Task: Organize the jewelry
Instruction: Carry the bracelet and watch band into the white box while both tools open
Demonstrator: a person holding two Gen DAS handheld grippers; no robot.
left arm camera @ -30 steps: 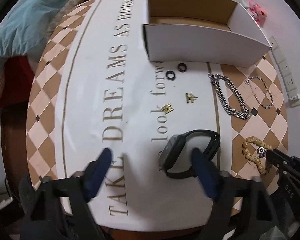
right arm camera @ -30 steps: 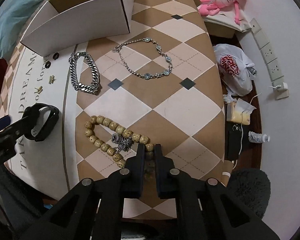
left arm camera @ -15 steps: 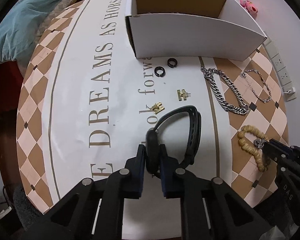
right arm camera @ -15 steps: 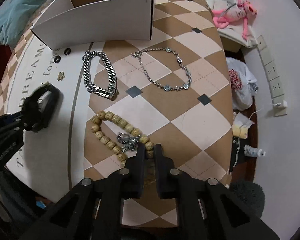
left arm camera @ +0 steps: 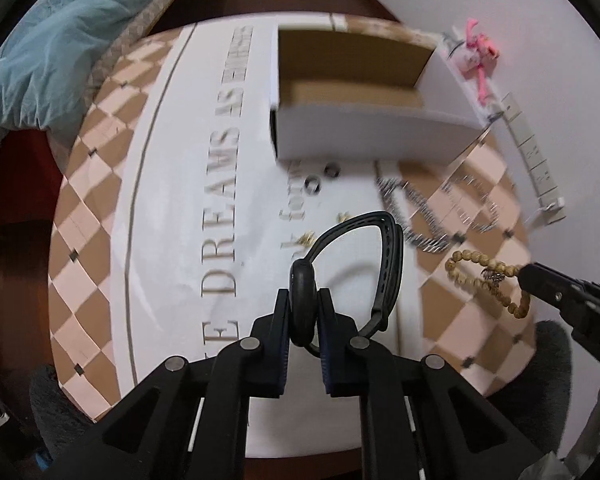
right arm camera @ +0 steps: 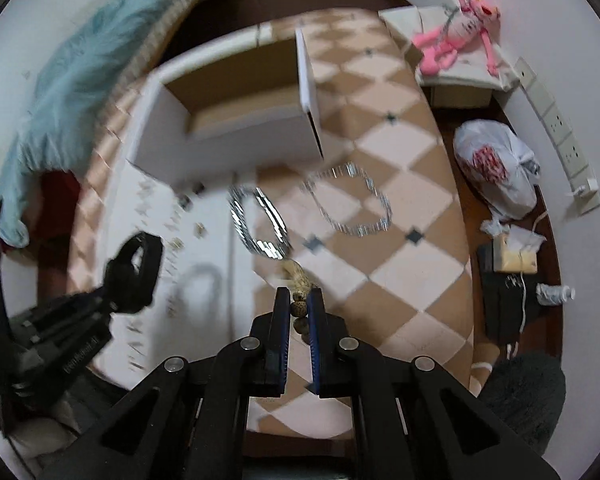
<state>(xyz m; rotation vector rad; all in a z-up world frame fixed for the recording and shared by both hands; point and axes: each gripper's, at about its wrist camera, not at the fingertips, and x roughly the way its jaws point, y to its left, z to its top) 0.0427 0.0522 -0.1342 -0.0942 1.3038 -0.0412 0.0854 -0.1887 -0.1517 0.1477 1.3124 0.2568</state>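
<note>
My left gripper [left arm camera: 304, 300] is shut on a black smartwatch [left arm camera: 380, 256], held above the table; it also shows in the right wrist view [right arm camera: 136, 268]. My right gripper [right arm camera: 299, 300] is shut on a wooden bead bracelet [right arm camera: 298, 280], lifted off the table; the bracelet hangs from it in the left wrist view [left arm camera: 484, 280]. An open white cardboard box [left arm camera: 364, 120] stands at the far side. A silver chain bracelet [right arm camera: 260, 224], a thin silver bracelet [right arm camera: 352, 200], two black rings [left arm camera: 320, 176] and small gold earrings [left arm camera: 306, 238] lie on the table.
The round table has a checkered cloth [right arm camera: 400, 220] with a white lettered band [left arm camera: 220, 200]. A blue blanket [left arm camera: 52, 40] lies at the left. A pink plush toy [right arm camera: 460, 40], a plastic bag [right arm camera: 496, 168] and a power strip [left arm camera: 532, 152] are at the right.
Both grippers have risen. The left one closed on the watch and lifted it. The right one lifted the bead bracelet off the table.
</note>
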